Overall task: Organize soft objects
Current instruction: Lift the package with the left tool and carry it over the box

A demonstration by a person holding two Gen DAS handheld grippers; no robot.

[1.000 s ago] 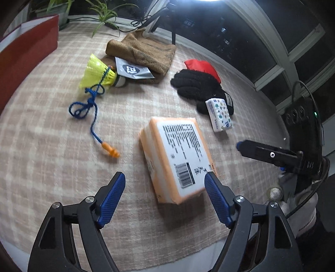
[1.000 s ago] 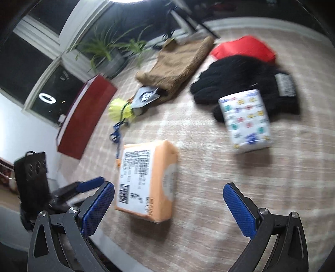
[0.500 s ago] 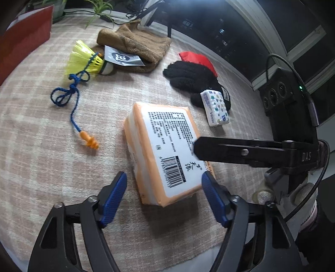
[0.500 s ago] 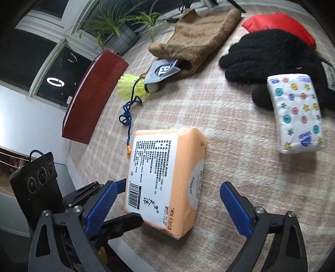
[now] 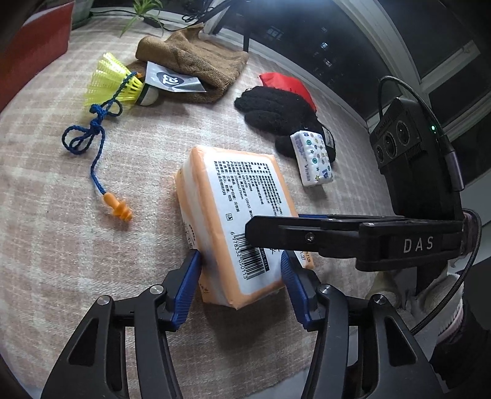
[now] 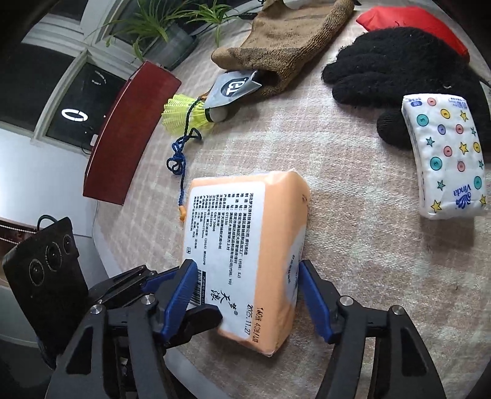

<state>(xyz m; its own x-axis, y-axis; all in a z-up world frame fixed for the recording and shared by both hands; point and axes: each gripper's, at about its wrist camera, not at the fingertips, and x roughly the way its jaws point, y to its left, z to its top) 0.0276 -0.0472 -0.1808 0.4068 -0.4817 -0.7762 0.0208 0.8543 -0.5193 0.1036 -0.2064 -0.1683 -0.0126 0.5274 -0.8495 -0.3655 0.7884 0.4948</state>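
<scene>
An orange tissue pack (image 5: 233, 214) with a white label lies near the table's front edge; it also shows in the right wrist view (image 6: 245, 245). My left gripper (image 5: 241, 288) is shut on its near end, a blue pad on each side. My right gripper (image 6: 245, 294) grips the same pack from the right; its finger (image 5: 307, 236) lies across the label. A small patterned tissue packet (image 5: 311, 162) leans on a black glove (image 5: 276, 113). A brown glove (image 5: 196, 67) and a red pouch (image 5: 285, 84) lie further back.
A yellow shuttlecock (image 5: 116, 83), a blue cord (image 5: 89, 138) with an orange earplug (image 5: 118, 208) and a grey sachet (image 5: 170, 79) lie at the left. A dark red box (image 6: 125, 135) stands at the table's left edge. Potted plants (image 6: 165, 27) stand behind.
Both grippers have moved forward onto the orange pack and closed their jaws on it, left from the near end, right from the side. The other objects have not moved.
</scene>
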